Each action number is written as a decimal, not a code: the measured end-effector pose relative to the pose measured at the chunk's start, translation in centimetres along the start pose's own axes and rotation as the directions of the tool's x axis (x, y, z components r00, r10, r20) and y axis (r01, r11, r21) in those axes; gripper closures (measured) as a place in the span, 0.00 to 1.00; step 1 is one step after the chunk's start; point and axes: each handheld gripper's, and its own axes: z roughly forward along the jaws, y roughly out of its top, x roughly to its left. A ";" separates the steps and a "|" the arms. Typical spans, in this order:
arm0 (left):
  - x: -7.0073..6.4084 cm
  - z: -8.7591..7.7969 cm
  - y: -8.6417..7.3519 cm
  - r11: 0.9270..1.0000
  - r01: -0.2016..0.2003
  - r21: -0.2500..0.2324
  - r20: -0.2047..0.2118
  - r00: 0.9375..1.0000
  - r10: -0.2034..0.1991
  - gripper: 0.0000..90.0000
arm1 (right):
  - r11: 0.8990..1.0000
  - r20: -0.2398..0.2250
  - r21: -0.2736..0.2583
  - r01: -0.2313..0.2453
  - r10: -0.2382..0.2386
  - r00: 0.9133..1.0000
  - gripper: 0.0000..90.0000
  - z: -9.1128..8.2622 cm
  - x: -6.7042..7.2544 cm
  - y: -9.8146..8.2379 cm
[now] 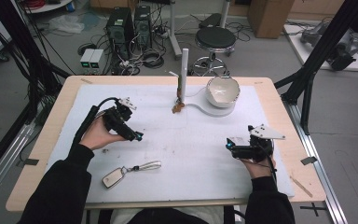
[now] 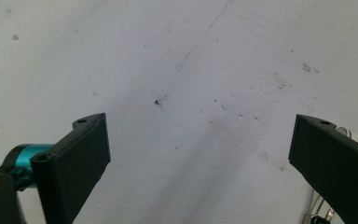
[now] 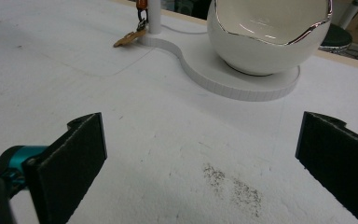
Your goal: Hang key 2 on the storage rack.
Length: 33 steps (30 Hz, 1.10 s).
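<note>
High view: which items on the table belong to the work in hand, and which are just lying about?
Likely in play, judged by nearness to the open grippers:
- left gripper
- right gripper
- key fob with strap, nearest the left gripper

Lying about, for now:
- white bowl on its white stand
- white post with a brown charm hanging

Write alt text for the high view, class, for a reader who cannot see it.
A person's hands hold the left gripper and right gripper, both open and empty, over a white mat on a wooden table. A key fob with a strap lies near the left forearm; a white bowl on a stand with a post sits at the far side.
</note>
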 end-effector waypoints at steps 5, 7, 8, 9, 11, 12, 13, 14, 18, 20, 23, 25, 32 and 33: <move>-0.8 -0.4 -1.3 0.999 0.025 -0.023 0.000 1.000 -0.025 0.06 | 1.000 0.000 0.001 -0.003 0.003 1.000 0.01 0.0 0.0 0.0; -1.2 -0.6 -1.8 0.999 0.025 -0.033 -0.001 1.000 -0.025 0.06 | 1.000 0.003 0.002 0.000 0.000 1.000 0.01 0.0 0.0 0.0; -1.4 -0.7 -2.0 0.999 0.025 -0.036 -0.005 1.000 -0.025 0.06 | 1.000 0.004 0.001 0.002 -0.002 1.000 0.01 -0.1 0.0 0.0; -2.0 -0.8 -2.6 0.999 0.010 -0.037 -0.003 1.000 -0.010 0.06 | 1.000 0.004 0.000 0.000 0.000 1.000 0.01 -0.1 0.1 0.0; -2.4 -0.9 -3.1 0.999 0.010 -0.042 0.008 1.000 -0.010 0.06 | 1.000 0.006 0.000 0.005 -0.005 1.000 0.01 0.0 0.1 0.0; -2.6 -0.9 -3.2 0.999 0.015 -0.042 0.006 1.000 -0.014 0.06 | 1.000 0.004 0.006 0.005 -0.005 1.000 0.01 0.0 0.1 0.0; -2.8 -1.0 -3.5 0.999 0.015 -0.045 0.009 1.000 -0.015 0.06 | 1.000 0.001 0.006 0.001 -0.001 1.000 0.01 0.1 0.2 0.0; -3.2 -1.1 -3.9 0.999 0.019 -0.048 0.019 1.000 -0.018 0.06 | 1.000 0.002 0.009 0.004 -0.004 1.000 0.01 0.1 0.1 0.0; -4.0 -1.2 -4.5 0.998 0.016 -0.056 0.027 1.000 -0.015 0.06 | 1.000 0.005 0.008 0.008 -0.008 1.000 0.01 0.1 0.1 0.0; -4.6 -1.2 -4.9 0.998 0.008 -0.063 0.034 0.999 -0.006 0.06 | 1.000 0.002 0.008 0.006 -0.006 1.000 0.01 0.1 0.1 0.0; -5.4 -0.9 -5.2 0.998 -0.003 -0.064 0.036 0.999 0.005 0.06 | 1.000 0.004 0.010 0.006 -0.006 1.000 0.01 0.1 0.2 0.0; -5.7 -0.5 -5.3 0.998 -0.017 -0.052 0.045 0.999 0.019 0.06 | 1.000 0.004 0.010 0.007 -0.007 1.000 0.01 0.1 0.2 0.0; -7.4 1.3 -4.9 0.996 -0.081 0.023 0.110 0.991 0.078 0.10 | 1.000 0.004 0.010 0.007 -0.007 1.000 0.01 0.1 0.2 0.0; -7.5 1.6 -4.9 0.996 -0.088 0.028 0.114 0.990 0.085 0.11 | 1.000 0.004 0.010 0.006 -0.006 1.000 0.01 0.1 0.2 0.0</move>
